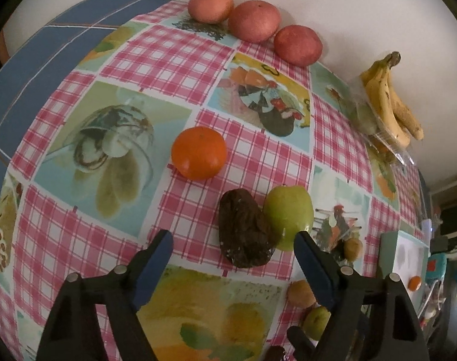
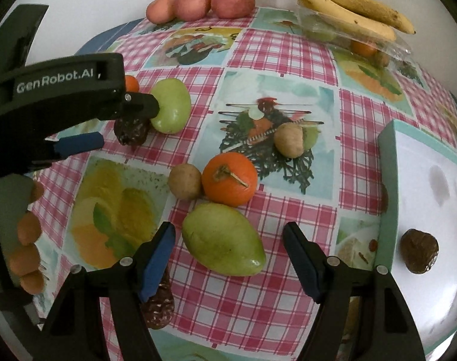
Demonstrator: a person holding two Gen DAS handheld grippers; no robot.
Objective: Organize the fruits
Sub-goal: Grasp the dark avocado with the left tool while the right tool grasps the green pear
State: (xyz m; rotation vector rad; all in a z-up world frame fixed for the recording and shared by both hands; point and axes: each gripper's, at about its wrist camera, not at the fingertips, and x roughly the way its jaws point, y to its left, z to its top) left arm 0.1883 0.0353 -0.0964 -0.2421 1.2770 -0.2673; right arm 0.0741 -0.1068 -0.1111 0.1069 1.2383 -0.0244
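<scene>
Fruit is spread over a tabletop [image 1: 180, 60] w/ a pink-check cloth printed w/ fruit pics.

Left wrist view: dark brown wrinkled fruit [image 1: 243, 228] lies between the left gripper [image 1: 234, 254] fingers, closer to the right one, w/ gaps both sides. It touches a green pear-like fruit [image 1: 288, 216] on its right; the right blue pad sits just in front of that green fruit. Fingers apart, nothing clamped. A glossy orange [image 1: 199, 152] sits alone beyond them. Three pinkish-red round fruits [image 1: 254, 21] line up along the far edge by the wall. Banana bunch [image 1: 391, 96], yellow w/ brown spots, lies on a clear plastic pack at far right.

Right wrist view: right gripper [image 2: 228, 258] fingers apart too, around a smooth green mango-shaped fruit [image 2: 222, 239]; left pad just beside it, right pad w/ a clear gap, no clamp. Past it an orange w/ dry stem [image 2: 230, 179] touches a small tan-brown round fruit [image 2: 185, 181]; a second tan one [image 2: 289, 140] sits farther back.

Only this view shows the white tray w/ teal rim [image 2: 391, 180] properly, at right, w/ a dark brown fruit [image 2: 418, 251] inside. It also shows the left gripper from the side, over the dark fruit and green pear-like one, plus a hand [image 2: 27, 240] on its handle. Another dark fruit [image 2: 159, 307] lies partly hidden under the right gripper's left finger.
</scene>
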